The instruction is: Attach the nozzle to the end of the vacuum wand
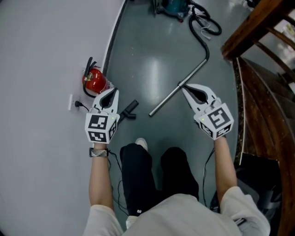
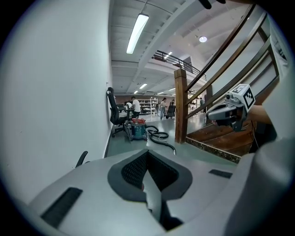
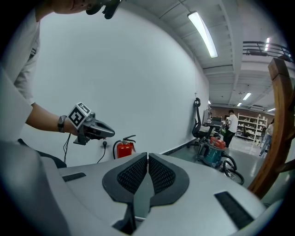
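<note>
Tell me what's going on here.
A person stands on a grey floor with a gripper in each hand. The left gripper and right gripper are both shut and hold nothing. The vacuum wand lies on the floor ahead, its hose running to the vacuum cleaner. The black nozzle lies apart from it, near the left gripper. Neither has been picked up yet.
</note>
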Motion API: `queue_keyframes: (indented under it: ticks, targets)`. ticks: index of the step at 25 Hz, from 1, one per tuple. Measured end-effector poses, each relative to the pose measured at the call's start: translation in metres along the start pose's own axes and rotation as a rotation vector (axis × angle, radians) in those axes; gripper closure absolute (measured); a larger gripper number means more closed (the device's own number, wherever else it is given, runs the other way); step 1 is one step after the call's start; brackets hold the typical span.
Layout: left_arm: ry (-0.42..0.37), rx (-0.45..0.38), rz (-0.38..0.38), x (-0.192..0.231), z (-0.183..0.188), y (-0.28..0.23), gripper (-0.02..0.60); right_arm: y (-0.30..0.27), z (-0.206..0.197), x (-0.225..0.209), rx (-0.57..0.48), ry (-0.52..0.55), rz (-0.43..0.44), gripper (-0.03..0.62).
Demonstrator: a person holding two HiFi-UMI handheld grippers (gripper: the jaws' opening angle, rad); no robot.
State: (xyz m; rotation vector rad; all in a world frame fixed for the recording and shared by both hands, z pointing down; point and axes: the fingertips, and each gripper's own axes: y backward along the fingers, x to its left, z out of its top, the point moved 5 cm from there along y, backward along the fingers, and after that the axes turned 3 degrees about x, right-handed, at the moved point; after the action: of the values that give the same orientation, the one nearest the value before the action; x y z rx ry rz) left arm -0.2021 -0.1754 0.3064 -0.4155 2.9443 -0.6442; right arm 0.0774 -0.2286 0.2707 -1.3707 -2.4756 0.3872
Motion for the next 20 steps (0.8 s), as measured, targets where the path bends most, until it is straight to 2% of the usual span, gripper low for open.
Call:
queue_keyframes:
  ticks: [8,20]
  targets:
    - [-0.004,0.002,-0.007,-0.006,-0.029,-0.016,0.583,-0.013,-0.028,0.001,0.011,0.001,-0.009,0.565]
    - [-0.036,0.019,0.000,-0.016,-0.091,-0.037,0.583,-0.025,-0.102,0.012,0.009,0.020,0.017,0.565]
